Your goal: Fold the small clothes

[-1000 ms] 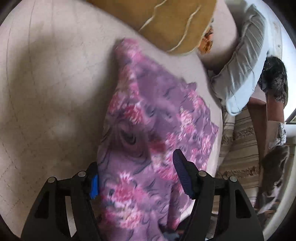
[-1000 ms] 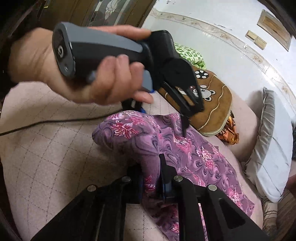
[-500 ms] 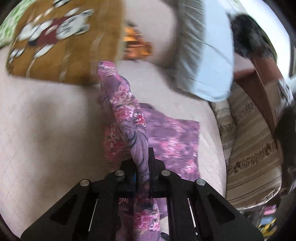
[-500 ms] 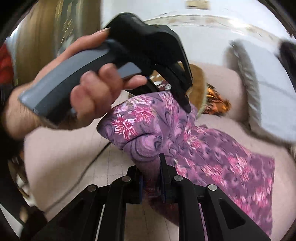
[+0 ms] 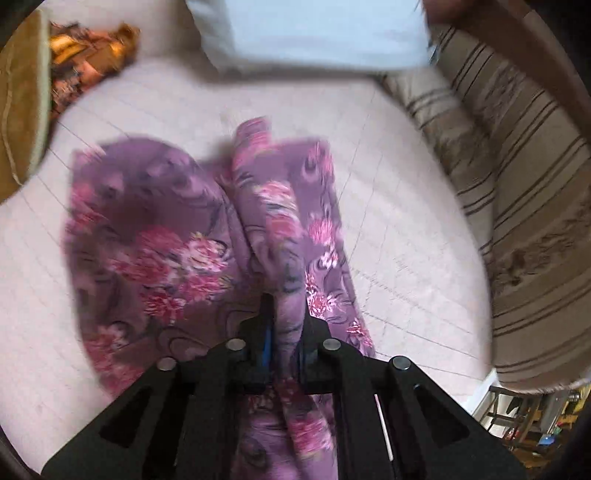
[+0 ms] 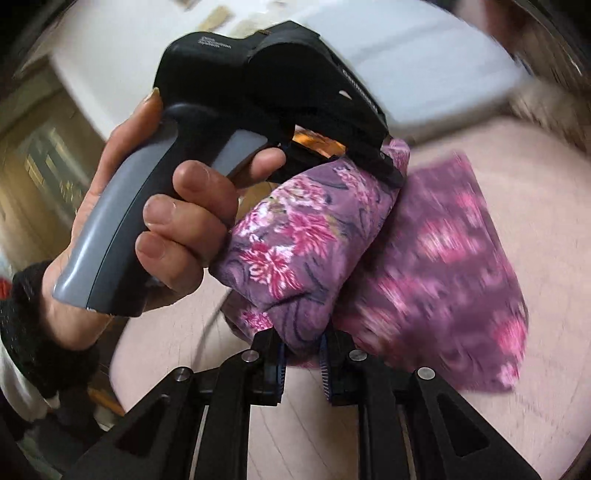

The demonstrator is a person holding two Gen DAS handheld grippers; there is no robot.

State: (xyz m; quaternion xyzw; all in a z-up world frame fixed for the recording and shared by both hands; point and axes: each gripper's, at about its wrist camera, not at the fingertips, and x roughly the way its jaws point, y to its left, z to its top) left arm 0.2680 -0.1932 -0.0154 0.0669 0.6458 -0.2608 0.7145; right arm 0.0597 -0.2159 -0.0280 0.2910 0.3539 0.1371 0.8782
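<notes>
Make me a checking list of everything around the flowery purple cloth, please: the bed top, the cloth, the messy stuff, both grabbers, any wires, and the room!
Surface: pale quilted cover, mostly bare.
Job's things: purple floral garment, partly lying on the cover, one edge lifted by both grippers.
Clutter: brown cushion, orange crinkly wrapper, light blue pillow.
Grippers: left gripper shut on the garment, its jaws having just closed on it; right gripper shut on a bunched fold. The left hand grips the left gripper's handle.
Cables: thin cable below the left hand.
Surroundings: striped cushion beside the cover; white wall.
</notes>
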